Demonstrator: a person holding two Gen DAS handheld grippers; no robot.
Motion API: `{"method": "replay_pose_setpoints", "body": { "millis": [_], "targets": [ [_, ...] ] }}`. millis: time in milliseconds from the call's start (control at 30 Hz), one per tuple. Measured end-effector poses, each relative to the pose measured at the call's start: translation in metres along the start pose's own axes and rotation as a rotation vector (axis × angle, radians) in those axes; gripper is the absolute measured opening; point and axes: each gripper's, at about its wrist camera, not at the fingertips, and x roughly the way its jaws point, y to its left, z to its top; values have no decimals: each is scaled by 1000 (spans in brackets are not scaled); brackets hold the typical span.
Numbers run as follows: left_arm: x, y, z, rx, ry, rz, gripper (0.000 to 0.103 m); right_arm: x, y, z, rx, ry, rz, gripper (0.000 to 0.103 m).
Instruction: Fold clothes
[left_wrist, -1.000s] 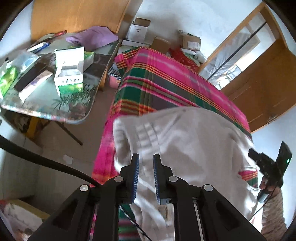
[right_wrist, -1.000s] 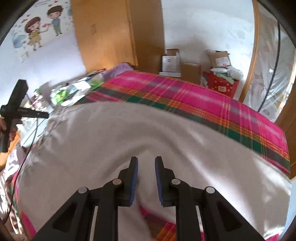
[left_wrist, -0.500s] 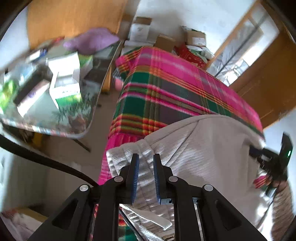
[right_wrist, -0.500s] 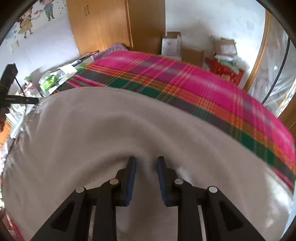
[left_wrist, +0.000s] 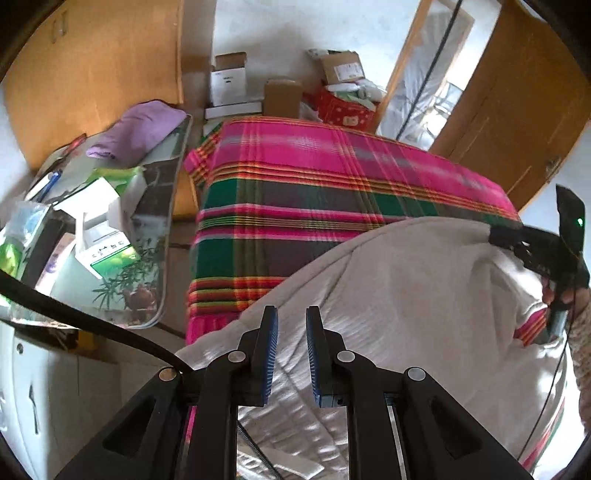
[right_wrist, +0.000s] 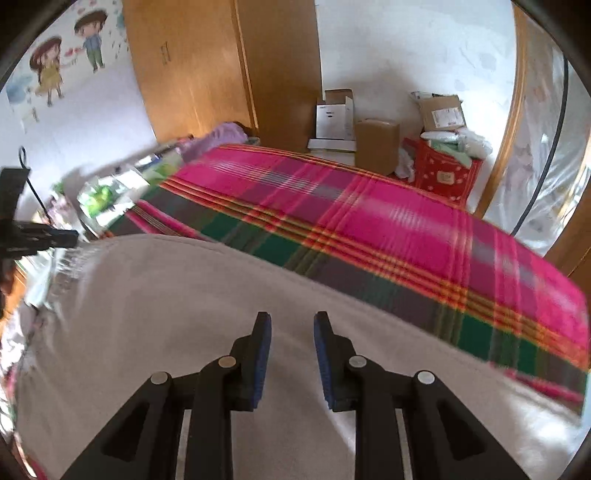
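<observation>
Fingers of left gripper (left_wrist: 291, 350) stand a little apart, blue pads facing each other w/ a gap between; white knit garment (left_wrist: 424, 314) lies under and ahead of them, but whether any cloth is caught deeper in, can't tell. Right gripper (right_wrist: 291, 354) reads the same: pads spread a bit wider, pale cloth filling the view beneath, no fold visibly nipped at the tips.

Garment is draped over the near end of the bed w/ plaid cover (right_wrist: 369, 229), its far edge running as a curve just ahead of both claws, ribbed part down by the left claw's side. Seen from the left claw, the right one sits off to the right at the garment's far corner, a hand (left_wrist: 557, 295) on its grip. Likely each claw works one side of the cloth so it spreads flat and even for a crease; fits either laying it out or coming off after a fold.

Further out, left of the left claw: glass-top side table (left_wrist: 147, 291) w/ open cartons, boxes, a purple cloth bundle (left_wrist: 140, 129). Beyond the bed's far end: open white box (right_wrist: 334, 110), contents not visible; brown carton (right_wrist: 376, 144), closed; red bin (right_wrist: 443, 173) stuffed w/ pale bags.
</observation>
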Motion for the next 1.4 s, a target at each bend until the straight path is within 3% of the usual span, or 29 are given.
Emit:
{"method": "replay_pose_setpoints", "body": {
  "millis": [200,300,367,767,867,967,1100,1267,1400],
  "targets": [
    [5,-15,10,77,-6,-69,16,16,-3,11,29,12,41,32],
    [7,-22,15,116,-8,-104,23,26,-3,14,26,35,98,35],
    [16,-26,18,138,14,-100,26,32,-2,16,23,54,112,40],
    [51,-13,25,162,104,-136,27,59,1,34,-25,77,121,41],
    [51,-8,24,161,108,-153,27,66,10,41,-42,82,156,43],
    [50,-4,22,170,114,-164,27,76,23,48,-73,104,181,52],
    [49,-5,20,229,126,-155,27,83,35,56,-87,117,231,53],
    [51,1,21,225,136,-185,27,84,56,54,-245,111,186,56],
    [51,6,20,219,116,-202,27,84,58,56,-235,113,187,55]
  ]
}}
